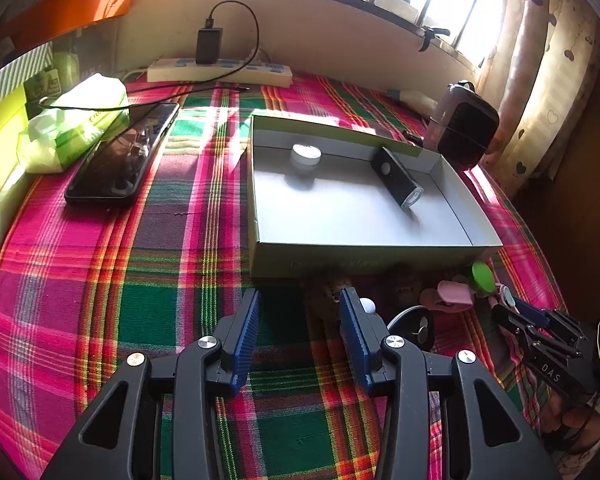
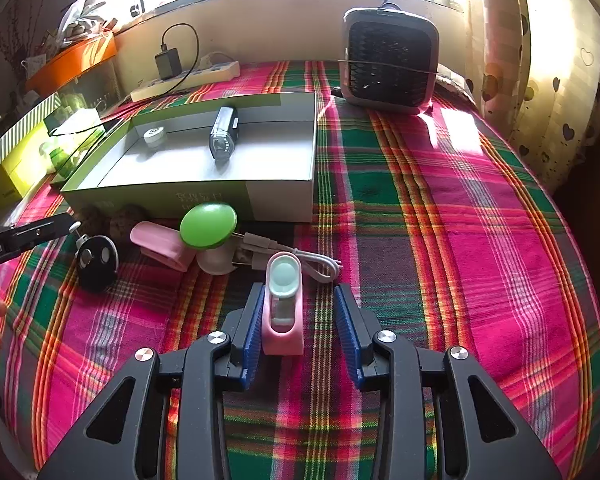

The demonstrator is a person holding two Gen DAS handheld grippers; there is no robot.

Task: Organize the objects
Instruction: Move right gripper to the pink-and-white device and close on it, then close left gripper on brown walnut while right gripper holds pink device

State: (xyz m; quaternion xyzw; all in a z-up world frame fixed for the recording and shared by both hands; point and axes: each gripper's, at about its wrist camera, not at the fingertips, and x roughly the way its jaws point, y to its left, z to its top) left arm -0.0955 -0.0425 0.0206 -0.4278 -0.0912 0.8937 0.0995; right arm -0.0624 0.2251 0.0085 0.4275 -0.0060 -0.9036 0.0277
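With its fingers spread around the pink device (image 2: 283,304) at lower centre, the right gripper (image 2: 300,332) likely must pinch, then carry it to the box (image 2: 188,196); the left gripper (image 1: 298,336) hangs open, empty.

Left gripper (image 1: 299,320), right gripper (image 2: 300,320) — jaws apart, both low.

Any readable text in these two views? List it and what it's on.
"DAS": on the black right gripper, seen from the left wrist.
"Robot.AI", first letter cut off: on the black left gripper, seen from the right wrist.
Print on the green-and-grey cardboard box front: blurred.
Green tissue pack lettering: unreadable.
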